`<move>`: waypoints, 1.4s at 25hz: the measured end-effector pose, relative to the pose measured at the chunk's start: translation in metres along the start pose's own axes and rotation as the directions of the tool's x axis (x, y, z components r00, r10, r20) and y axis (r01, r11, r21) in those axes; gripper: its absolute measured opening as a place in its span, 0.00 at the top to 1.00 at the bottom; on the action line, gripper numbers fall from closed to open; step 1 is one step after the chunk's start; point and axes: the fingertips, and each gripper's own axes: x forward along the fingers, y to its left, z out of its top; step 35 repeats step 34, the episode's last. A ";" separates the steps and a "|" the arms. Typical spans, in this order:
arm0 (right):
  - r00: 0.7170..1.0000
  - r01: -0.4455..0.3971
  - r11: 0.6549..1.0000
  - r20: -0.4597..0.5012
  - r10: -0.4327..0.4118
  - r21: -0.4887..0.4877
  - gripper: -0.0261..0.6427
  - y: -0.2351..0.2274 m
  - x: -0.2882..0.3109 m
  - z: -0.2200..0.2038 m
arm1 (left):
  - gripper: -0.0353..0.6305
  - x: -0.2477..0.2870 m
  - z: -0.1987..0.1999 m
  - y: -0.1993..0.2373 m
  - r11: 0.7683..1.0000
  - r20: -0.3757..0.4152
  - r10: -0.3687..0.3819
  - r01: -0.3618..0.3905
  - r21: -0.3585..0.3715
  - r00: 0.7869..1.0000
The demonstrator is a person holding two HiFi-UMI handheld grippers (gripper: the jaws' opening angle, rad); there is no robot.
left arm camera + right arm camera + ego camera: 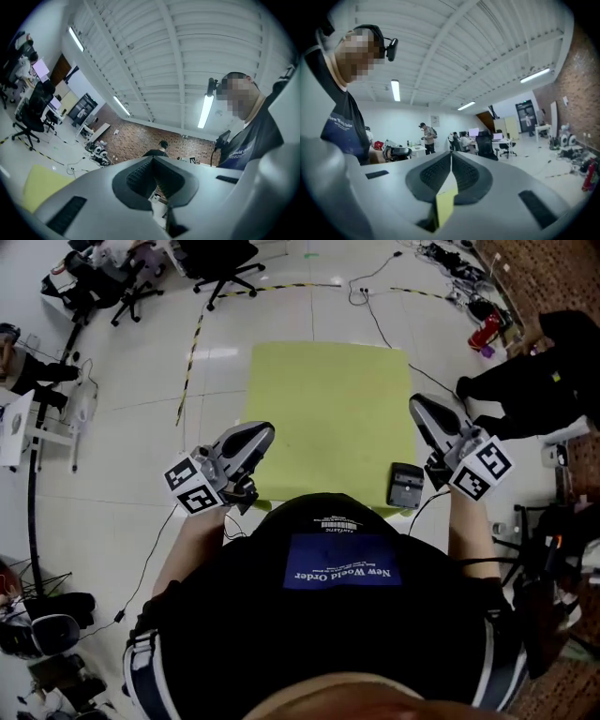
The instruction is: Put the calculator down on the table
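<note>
Calculator [406, 486] lies flat at the worktop [328, 399] near-right corner, a dark grey slab, long axis running near edge to far. Left claw [262, 434] and right claw [418, 406] are both pressed together, empty.

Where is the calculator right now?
In the head view, the calculator lies on the near right corner of the yellow table, close to the right gripper.
</note>
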 end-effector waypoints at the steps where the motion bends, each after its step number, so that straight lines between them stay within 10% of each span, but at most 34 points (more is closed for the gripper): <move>1: 0.999 -0.041 0.999 0.024 0.041 -0.015 0.98 0.010 0.006 0.008 | 0.94 -0.002 0.005 -0.002 1.000 0.014 0.015 -0.016 0.013 1.000; 9: 0.976 -0.216 0.976 -0.021 0.216 0.019 0.98 0.066 0.067 -0.009 | 0.94 -0.041 0.023 -0.001 0.995 0.070 0.086 -0.088 0.036 0.994; 35: 0.968 -0.232 0.973 -0.091 0.232 0.006 0.98 0.074 0.070 -0.024 | 0.94 -0.038 0.014 0.001 0.999 0.053 0.037 -0.039 0.037 0.998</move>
